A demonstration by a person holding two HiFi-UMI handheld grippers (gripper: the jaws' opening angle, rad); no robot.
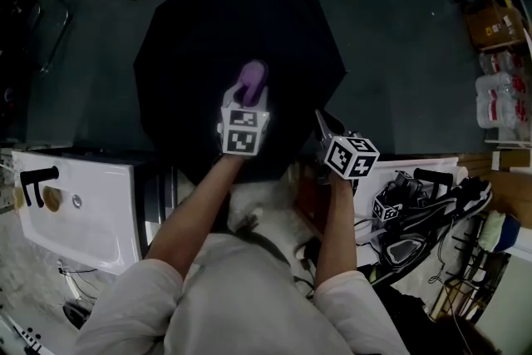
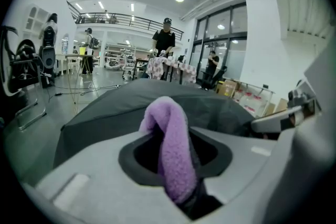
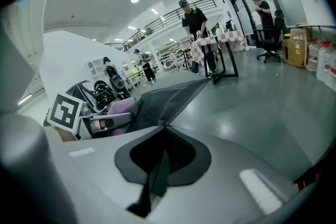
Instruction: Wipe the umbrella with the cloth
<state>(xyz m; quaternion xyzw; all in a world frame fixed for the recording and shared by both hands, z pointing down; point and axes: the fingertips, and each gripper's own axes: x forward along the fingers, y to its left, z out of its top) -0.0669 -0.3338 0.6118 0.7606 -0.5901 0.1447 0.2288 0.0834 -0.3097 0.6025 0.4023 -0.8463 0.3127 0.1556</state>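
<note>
Hall floor (image 1: 399, 54) — left gripper (image 1: 248, 94) pinches cloth (image 2: 170, 144).

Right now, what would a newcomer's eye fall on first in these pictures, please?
A black umbrella, spread open over the floor, fills the head view's centre. The purple cloth stands out, pinched in the left gripper above it; the right gripper clamps the umbrella's near edge.
</note>
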